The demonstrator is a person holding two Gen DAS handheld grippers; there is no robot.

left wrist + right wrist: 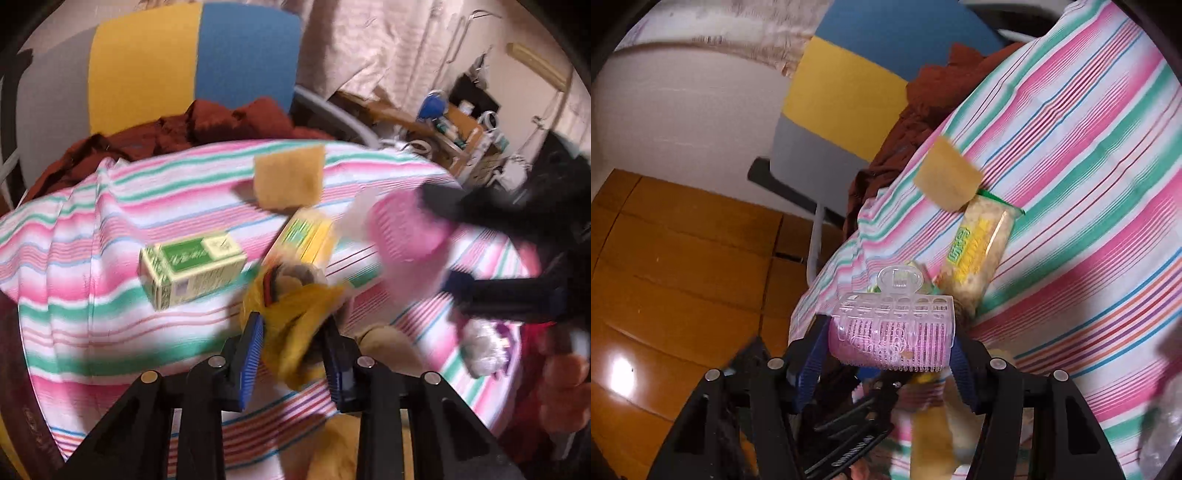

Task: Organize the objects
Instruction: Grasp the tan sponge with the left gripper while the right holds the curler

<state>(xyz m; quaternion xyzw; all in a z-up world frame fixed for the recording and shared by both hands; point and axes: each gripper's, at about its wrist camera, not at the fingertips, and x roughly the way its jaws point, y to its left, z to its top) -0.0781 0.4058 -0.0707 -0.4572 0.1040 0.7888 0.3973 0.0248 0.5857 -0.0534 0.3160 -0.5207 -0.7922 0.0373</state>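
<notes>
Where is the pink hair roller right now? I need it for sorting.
The pink hair roller is clamped in the right gripper, held above the striped cloth, just in front of the snack packet.

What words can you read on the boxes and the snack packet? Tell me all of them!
Green and cream box: printing on it, too blurred to read.
Snack packet: green and yellow lettering, too blurred and tilted to read.
Black tool under the pink hair roller: white lettering, too small to read.
Nothing else shows any text.

A wooden floor (665, 280) gleams beneath a white wall (694, 110); a blue, yellow and grey chair (192, 62) stands behind the striped table (74, 229).
</notes>
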